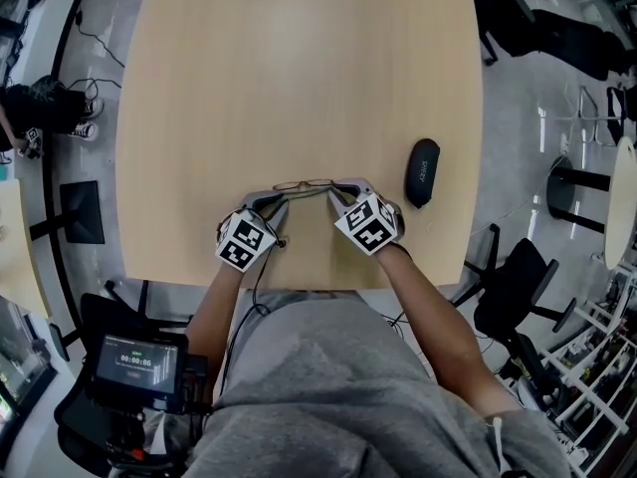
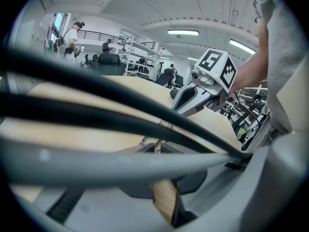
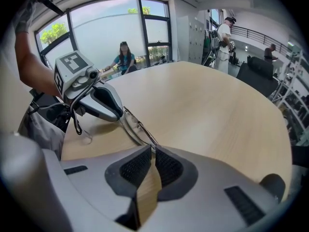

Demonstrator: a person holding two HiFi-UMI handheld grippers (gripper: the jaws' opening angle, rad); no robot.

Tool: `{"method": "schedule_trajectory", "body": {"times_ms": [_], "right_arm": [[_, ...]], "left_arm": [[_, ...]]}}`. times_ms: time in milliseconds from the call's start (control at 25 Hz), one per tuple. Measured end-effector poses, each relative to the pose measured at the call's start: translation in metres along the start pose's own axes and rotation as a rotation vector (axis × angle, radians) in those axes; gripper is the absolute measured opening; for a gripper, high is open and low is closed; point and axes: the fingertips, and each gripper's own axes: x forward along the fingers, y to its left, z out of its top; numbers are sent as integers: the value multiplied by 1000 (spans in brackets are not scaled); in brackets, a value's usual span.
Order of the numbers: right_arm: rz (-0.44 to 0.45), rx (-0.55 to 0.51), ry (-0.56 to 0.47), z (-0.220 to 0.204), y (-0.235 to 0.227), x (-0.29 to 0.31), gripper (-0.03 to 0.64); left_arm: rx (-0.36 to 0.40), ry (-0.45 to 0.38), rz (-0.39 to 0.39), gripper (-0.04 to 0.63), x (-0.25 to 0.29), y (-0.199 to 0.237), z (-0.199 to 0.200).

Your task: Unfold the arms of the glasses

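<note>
Thin wire-rimmed glasses (image 1: 304, 183) are held just above the wooden table (image 1: 299, 68) near its front edge, between my two grippers. My left gripper (image 1: 284, 196) is shut on the glasses' left end, and my right gripper (image 1: 333, 190) is shut on the right end. In the right gripper view the pads (image 3: 166, 166) pinch the frame end, and a clear lens (image 3: 136, 128) runs off toward the left gripper (image 3: 119, 114). In the left gripper view my left gripper (image 2: 158, 146) closes on a thin wire part (image 2: 162, 125); dark cables (image 2: 96, 110) cover much of that view.
A black glasses case (image 1: 422, 171) lies on the table to the right of my right gripper. A black chair (image 1: 518, 287) stands off the table's right corner. A device with a lit screen (image 1: 136, 359) sits at lower left. People are in the room beyond.
</note>
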Motion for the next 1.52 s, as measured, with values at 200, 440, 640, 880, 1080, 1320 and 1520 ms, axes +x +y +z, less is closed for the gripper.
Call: {"method": "schedule_trajectory", "body": {"times_ms": [200,440,640,880,1080,1320,1520], "right_arm": [[-12,13,9,-2,2,-3,32],[2,12,14,-5,10,-6,31],[30,0,19,-7,27,-5,28],[81,-34,26,-7,56,3,26],[103,-61,34,-7,68,8,28],[123,-92,38,-3,76,12,28],[165,-125,34,0,93,19,28]], "left_arm": [[-37,13,-5,37,1,-5,0],[-56,31,-11,32,2,-15,-4],[-71,38,-26,29,4,-23,-7],[-99,44,-42,26,8,-32,-11],[-129,35,-57,26,12,-35,-11],[-186,15,-69,27,15,-38,-13],[-243,8,-94,28,16,-46,-19]]}}
